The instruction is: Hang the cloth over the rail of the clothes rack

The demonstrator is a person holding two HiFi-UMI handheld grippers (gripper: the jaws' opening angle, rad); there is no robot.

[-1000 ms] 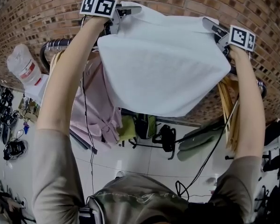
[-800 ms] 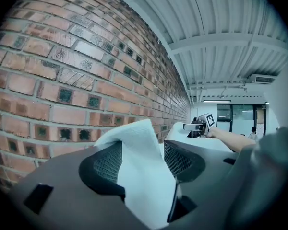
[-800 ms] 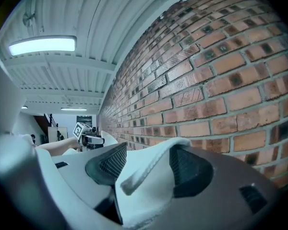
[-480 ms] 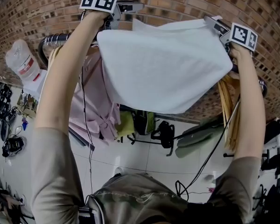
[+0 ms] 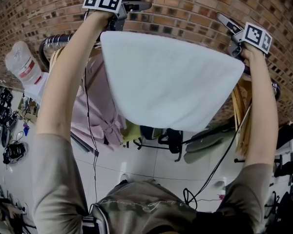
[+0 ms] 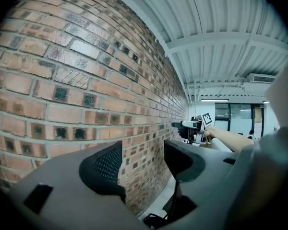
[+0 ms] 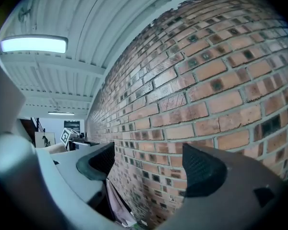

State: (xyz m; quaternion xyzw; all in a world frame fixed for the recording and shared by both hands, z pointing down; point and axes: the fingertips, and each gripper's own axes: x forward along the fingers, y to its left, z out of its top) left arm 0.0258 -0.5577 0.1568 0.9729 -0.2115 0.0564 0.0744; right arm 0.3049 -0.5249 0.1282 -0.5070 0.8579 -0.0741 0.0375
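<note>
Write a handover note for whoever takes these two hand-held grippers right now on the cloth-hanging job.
Left hand-held gripper: jaws have just opened, nothing between them, brick wall ahead.
Right hand-held gripper: jaws have also just opened, empty.
White cloth: draped over the rack's rail, hanging between the two grippers, next to a pink garment.
Done: cloth hung and let go.
Left: probably just draw both grippers back and check the drape sits evenly.
</note>
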